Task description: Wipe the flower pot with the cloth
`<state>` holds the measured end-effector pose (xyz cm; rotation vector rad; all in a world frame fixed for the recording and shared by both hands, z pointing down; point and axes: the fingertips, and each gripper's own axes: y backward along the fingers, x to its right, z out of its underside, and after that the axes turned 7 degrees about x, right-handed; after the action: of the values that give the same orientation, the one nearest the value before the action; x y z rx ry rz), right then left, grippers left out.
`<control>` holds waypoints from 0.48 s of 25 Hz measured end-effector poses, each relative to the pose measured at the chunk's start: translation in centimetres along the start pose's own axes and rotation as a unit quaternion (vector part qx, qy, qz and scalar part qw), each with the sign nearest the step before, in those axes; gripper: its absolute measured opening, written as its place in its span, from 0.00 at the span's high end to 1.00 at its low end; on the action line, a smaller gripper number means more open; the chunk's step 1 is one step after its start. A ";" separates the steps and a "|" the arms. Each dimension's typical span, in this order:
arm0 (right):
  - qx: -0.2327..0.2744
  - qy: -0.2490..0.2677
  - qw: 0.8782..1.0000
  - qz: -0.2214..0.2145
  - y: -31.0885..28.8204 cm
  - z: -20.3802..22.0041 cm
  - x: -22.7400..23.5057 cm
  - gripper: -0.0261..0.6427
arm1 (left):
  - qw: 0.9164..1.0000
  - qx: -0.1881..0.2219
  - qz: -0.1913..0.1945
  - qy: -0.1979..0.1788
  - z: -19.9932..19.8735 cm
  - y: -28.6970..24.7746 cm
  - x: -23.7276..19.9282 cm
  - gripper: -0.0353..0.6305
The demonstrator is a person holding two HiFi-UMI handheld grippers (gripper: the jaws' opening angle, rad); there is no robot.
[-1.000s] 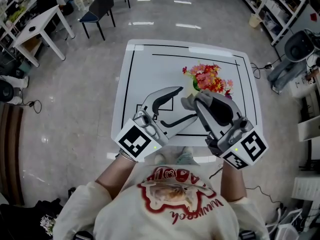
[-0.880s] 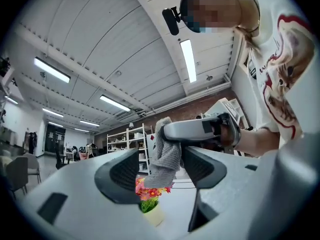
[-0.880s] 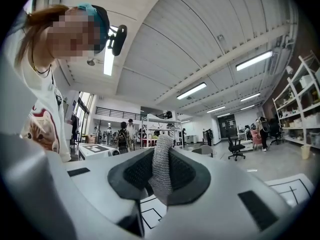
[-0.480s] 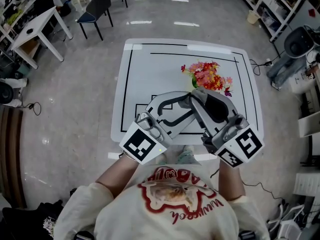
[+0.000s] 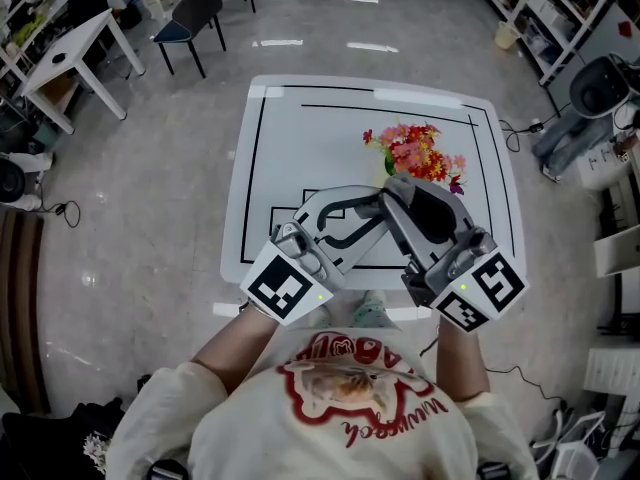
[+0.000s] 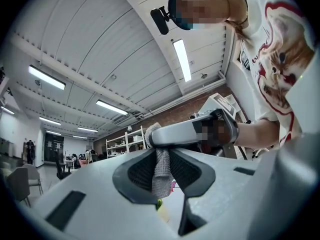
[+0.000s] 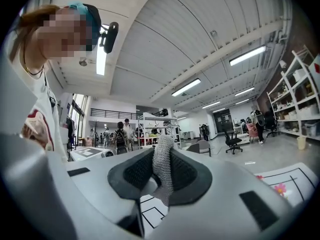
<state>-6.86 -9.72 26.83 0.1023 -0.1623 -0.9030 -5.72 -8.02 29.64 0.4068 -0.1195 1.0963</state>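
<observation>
The flower pot [image 5: 392,175], with pink and red flowers [image 5: 414,151], stands on the white table [image 5: 290,138] right of centre. Both grippers hover near me above the table's front edge, tips meeting. My right gripper [image 5: 386,196] is shut on a grey knitted cloth [image 7: 162,166], pinched upright between its pads. My left gripper [image 5: 368,210] has just been closing, and the same cloth [image 6: 161,165] now sits squeezed between its pads. In the left gripper view, one right-gripper finger [image 6: 175,133] crosses just above the cloth. The head view hides the cloth behind the jaws.
Black lines mark a frame and small rectangles on the table [image 7: 300,176]. A black chair [image 5: 195,18] and a white desk [image 5: 70,53] stand at the far left. Shelving [image 5: 545,8] lines the right side, and cables lie on the floor.
The left gripper's jaws have narrowed from wide open and now sit on the cloth at the right gripper's tip. Both hands stayed nearly in place.
</observation>
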 end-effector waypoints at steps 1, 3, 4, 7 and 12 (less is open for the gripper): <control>-0.001 0.000 1.000 -0.003 -0.1 0.0 -0.1 0.85 | 1.000 0.001 0.001 0.001 0.0 0.1 -0.1 0.83; -0.002 -0.002 1.000 -0.009 -0.2 0.1 -0.2 0.85 | 1.000 0.004 0.002 0.008 0.1 0.2 -0.2 0.85; -0.002 -0.003 1.000 -0.012 -0.2 0.1 -0.3 0.85 | 1.000 0.006 0.000 0.013 0.1 0.3 -0.2 0.85; -0.002 -0.007 1.000 -0.017 -0.2 0.2 -0.4 0.84 | 0.999 0.018 -0.010 0.034 0.0 0.4 -0.5 0.86; 0.000 -0.007 1.000 -0.015 -0.1 -0.1 -0.6 0.83 | 0.998 0.031 -0.022 0.060 -0.4 0.7 -0.7 0.86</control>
<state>-7.25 -9.32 26.66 0.0995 -0.1741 -0.9340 -6.67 -8.18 29.24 0.3956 0.0286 1.0806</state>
